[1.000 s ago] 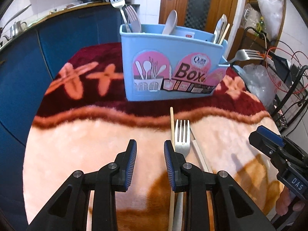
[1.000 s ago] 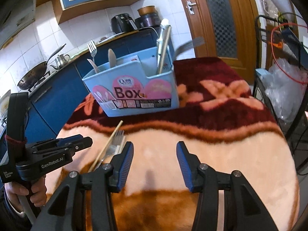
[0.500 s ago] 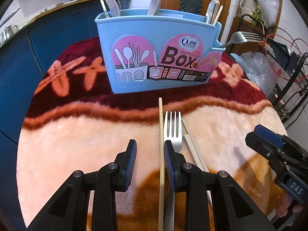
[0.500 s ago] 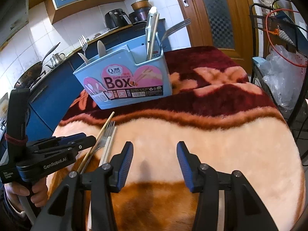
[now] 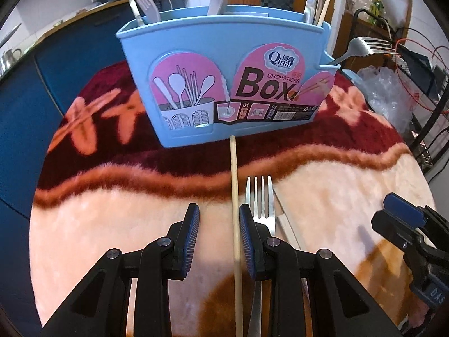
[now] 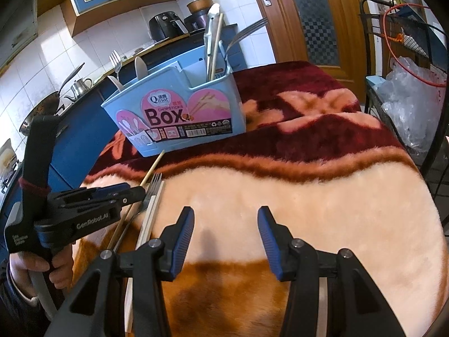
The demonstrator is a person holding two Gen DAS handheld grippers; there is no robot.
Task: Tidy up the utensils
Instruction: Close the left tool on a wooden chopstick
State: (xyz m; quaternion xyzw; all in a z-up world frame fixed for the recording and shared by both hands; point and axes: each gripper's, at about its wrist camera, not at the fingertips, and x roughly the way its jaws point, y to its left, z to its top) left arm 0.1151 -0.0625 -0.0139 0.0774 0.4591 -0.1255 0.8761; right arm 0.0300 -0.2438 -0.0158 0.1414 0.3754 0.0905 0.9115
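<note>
The left gripper (image 5: pixel 219 233) hangs low over the plush blanket (image 5: pixel 112 224), its jaws parted and holding nothing, with a wooden chopstick (image 5: pixel 234 196) lying between them and running toward 12 o'clock, where the blue utensil box (image 5: pixel 224 84) stands. A fork (image 5: pixel 259 196) lies just beside the chopstick at 1 o'clock, partly under the right finger. The right gripper (image 6: pixel 226 233) hovers wide open and empty, the box (image 6: pixel 179 112) at its 11 o'clock.

Left gripper (image 5: pixel 219 238) low, fingers (image 5: pixel 192 236) parted (blue pads facing), right gripper (image 6: pixel 226 238) level, fingers spread wider
</note>
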